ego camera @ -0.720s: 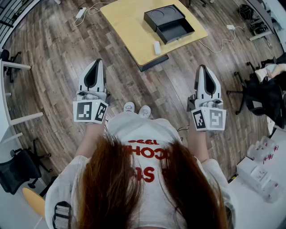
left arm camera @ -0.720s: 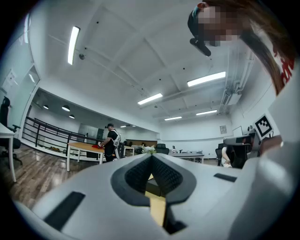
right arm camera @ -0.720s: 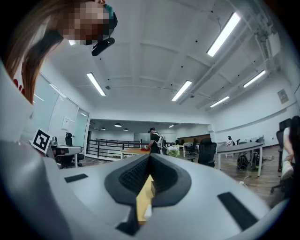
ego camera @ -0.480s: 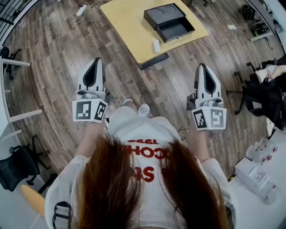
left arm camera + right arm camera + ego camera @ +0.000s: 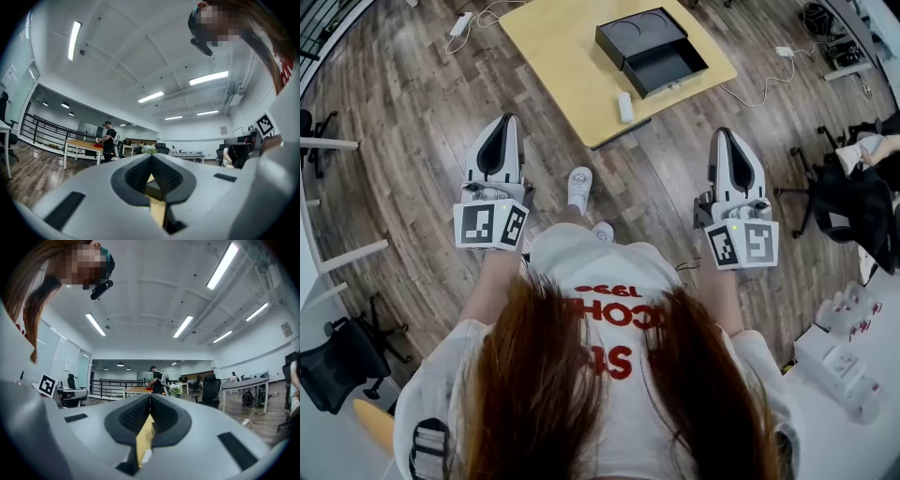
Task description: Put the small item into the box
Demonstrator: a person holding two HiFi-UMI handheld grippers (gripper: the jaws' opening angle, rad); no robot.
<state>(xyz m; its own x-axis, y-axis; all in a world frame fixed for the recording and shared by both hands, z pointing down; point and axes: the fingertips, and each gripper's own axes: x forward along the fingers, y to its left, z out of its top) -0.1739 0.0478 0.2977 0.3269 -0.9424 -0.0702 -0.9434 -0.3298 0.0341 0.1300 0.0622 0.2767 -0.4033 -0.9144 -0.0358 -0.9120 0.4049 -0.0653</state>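
Yellow table (image 5: 562,56), small item (image 5: 625,106) well beyond left gripper (image 5: 507,122), right gripper (image 5: 721,134), fingers (image 5: 84,187) pressed together

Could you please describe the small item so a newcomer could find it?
Find the light wooden table on the plank floor. Near its edge, apart from the black box, lies the small item: white, oblong, the only pale thing there.

Long ceiling lights (image 5: 224,264) are pouring bright, even white light over the room, and the floor (image 5: 412,112) in the head view is showing only faint, soft shadows. All three views are bending hard at the edges, dark corners are ringing both gripper views, and the left tongs (image 5: 151,157) and right tongs (image 5: 149,397) are blurring close to the lens.
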